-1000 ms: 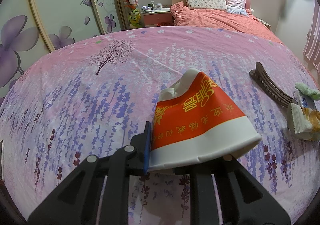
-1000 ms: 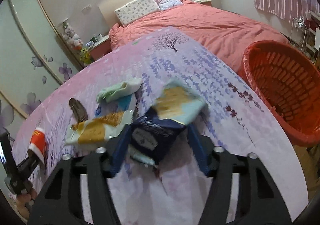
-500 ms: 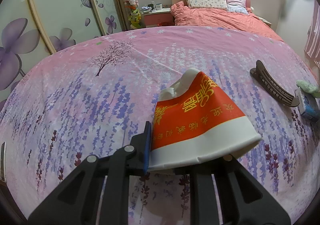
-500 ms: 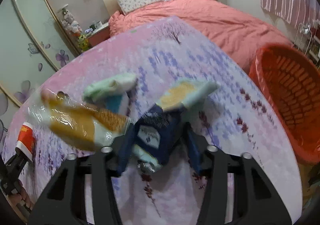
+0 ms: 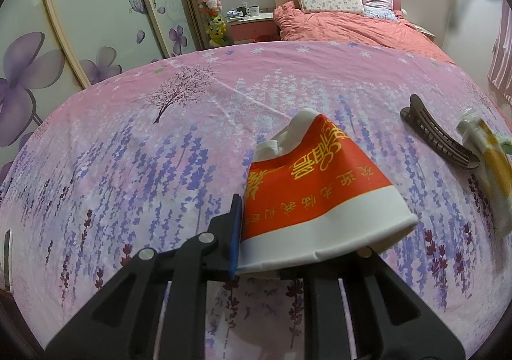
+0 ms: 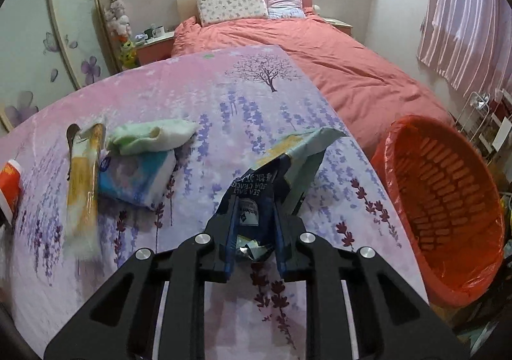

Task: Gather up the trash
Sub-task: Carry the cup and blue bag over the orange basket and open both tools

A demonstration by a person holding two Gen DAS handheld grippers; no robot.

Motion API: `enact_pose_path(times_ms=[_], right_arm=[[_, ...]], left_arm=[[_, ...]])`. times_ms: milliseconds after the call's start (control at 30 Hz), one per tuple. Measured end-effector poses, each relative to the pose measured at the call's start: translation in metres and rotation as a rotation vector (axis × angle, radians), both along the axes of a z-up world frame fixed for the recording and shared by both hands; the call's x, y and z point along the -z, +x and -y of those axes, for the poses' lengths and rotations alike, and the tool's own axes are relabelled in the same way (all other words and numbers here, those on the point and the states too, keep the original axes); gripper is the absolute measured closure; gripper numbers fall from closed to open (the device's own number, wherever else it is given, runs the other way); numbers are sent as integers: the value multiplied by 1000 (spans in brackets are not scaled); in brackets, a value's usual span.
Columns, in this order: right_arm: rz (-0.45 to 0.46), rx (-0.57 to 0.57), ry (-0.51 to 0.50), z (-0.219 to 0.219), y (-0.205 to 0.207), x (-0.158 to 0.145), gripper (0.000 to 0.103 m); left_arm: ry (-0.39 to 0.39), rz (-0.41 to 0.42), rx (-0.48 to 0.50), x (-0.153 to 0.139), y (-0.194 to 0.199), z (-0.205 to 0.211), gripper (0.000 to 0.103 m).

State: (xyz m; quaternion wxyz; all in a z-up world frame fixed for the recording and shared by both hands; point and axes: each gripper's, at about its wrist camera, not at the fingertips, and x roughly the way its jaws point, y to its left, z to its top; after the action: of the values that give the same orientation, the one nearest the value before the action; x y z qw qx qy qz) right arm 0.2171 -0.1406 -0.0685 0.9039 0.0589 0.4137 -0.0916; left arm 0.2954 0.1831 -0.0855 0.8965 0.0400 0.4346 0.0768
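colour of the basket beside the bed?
Orange-red basket, with a lattice wall and a clear liner over its rim. Best seen in the right wrist view.

My right gripper (image 6: 254,233) has a cracker wrapper (image 6: 272,181) between its closing jaws, above the bedspread (image 6: 208,97). A laundry basket (image 6: 448,200) stands to my right, off the bed's edge. To my left lie a tissue pack (image 6: 140,174), a sock (image 6: 150,136) on it, and a snack bag (image 6: 83,187) farther left.
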Motion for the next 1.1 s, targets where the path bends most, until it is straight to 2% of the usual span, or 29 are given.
enact_pose_path(times_ms=[167,333,433,500,667,800,1100], right_arm=[[-26,-4,-33,-4,5,1,83],[-43,-5,-50,-9,7,2,83],[-42,-5,-39,-7,8,1,83],[-40,-5,-25,-6,8,0,83],[-14,-16,2,-1,5,-2,86],[42,-56,-40,-2,-10,-12,92],[151,-82,9,20,-41,-51,92]], left_arm=[[-8,1,1,0,0,1,85],[-112,10,0,0,-2,-15,85],[-148,15,-5,0,-4,-21,84],[-149,16,-5,0,-5,-21,84],[-143,51,9,-5,-10,-19,99],[-86,94,31,-15,-21,-11,99],[-88,157,118,-54,-41,33,99]])
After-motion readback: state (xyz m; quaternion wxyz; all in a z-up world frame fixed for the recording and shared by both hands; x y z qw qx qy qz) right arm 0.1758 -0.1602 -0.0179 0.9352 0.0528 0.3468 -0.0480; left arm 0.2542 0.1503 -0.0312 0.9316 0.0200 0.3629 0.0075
